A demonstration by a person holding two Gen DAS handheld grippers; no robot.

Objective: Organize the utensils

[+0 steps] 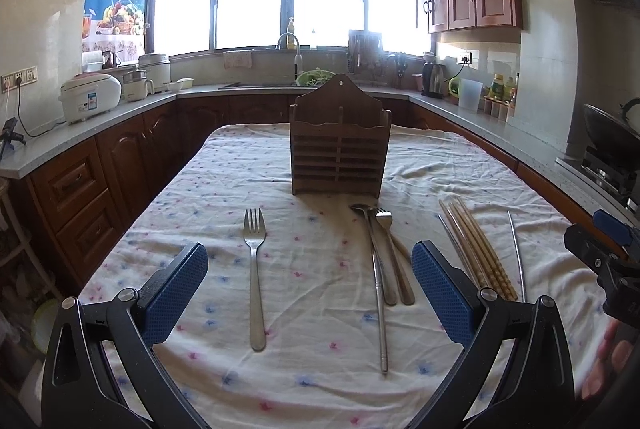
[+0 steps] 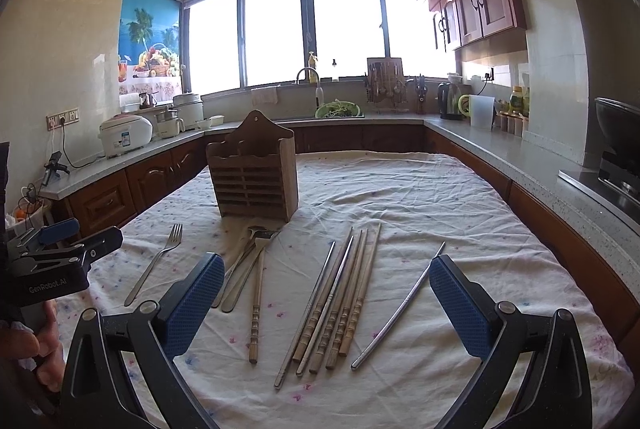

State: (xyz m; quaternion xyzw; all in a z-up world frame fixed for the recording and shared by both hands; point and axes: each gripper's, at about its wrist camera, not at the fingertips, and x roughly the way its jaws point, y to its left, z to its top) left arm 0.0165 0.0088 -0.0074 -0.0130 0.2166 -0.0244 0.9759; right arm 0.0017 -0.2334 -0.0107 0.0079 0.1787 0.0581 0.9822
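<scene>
A brown wooden utensil holder point(image 1: 340, 145) point(image 2: 254, 175) stands upright mid-table and looks empty. A lone steel fork point(image 1: 255, 269) point(image 2: 154, 263) lies at the left. A spoon point(image 1: 370, 249), a second fork point(image 1: 394, 253) and other cutlery lie in a pile point(image 2: 248, 261) before the holder. Several wooden and steel chopsticks point(image 2: 336, 303) point(image 1: 476, 253) lie to the right, with one steel chopstick point(image 2: 400, 309) apart. My left gripper point(image 1: 310, 293) is open and empty above the table between the fork and the spoon. My right gripper point(image 2: 326, 303) is open and empty over the chopsticks.
The table wears a white flowered cloth point(image 1: 320, 381). Counters run around it with a rice cooker point(image 1: 90, 97), a sink point(image 2: 340, 111), a kettle point(image 2: 448, 101) and a wok on a stove point(image 2: 618, 133). The other gripper shows at each view's edge point(image 1: 608, 253) point(image 2: 52, 257).
</scene>
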